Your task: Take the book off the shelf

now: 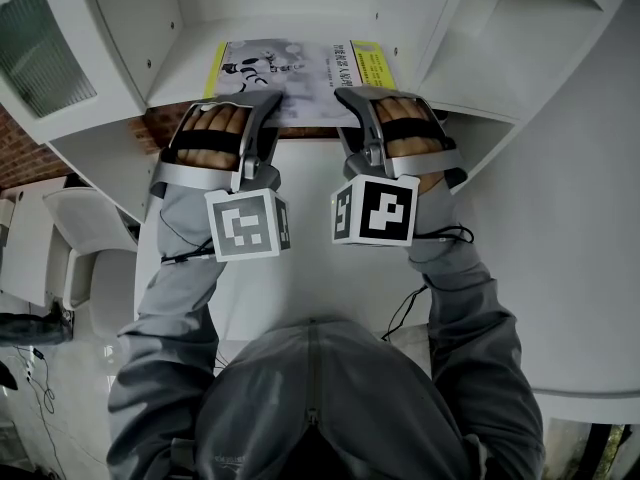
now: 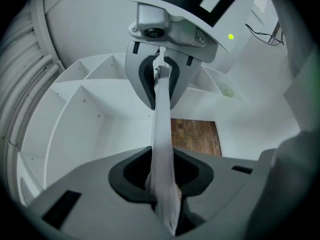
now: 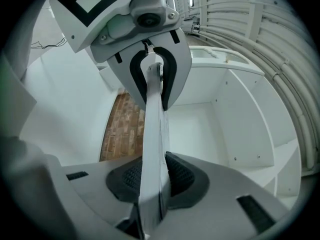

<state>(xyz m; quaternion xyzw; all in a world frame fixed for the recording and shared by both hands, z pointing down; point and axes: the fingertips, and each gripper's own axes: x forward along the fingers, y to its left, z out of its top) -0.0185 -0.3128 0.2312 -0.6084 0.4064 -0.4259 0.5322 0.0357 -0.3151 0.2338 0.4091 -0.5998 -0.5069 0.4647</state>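
Note:
The book (image 1: 300,73), with a white and yellow cover, lies flat in a compartment of the white shelf (image 1: 120,138), its near edge at the front. My left gripper (image 1: 262,103) holds that edge on the left and my right gripper (image 1: 352,98) holds it on the right, one jaw above the cover and one below. In the left gripper view the book (image 2: 161,134) runs edge-on between the pads of my left gripper (image 2: 162,184). The right gripper view shows the same book (image 3: 152,129) pinched by my right gripper (image 3: 152,184). Both are shut on it.
White dividers and side walls (image 3: 240,119) close in the compartment on both sides. A brick wall (image 2: 195,136) shows through the shelf's open back. A white chair (image 1: 85,238) stands to the lower left. Thin cables (image 1: 420,288) hang from the grippers.

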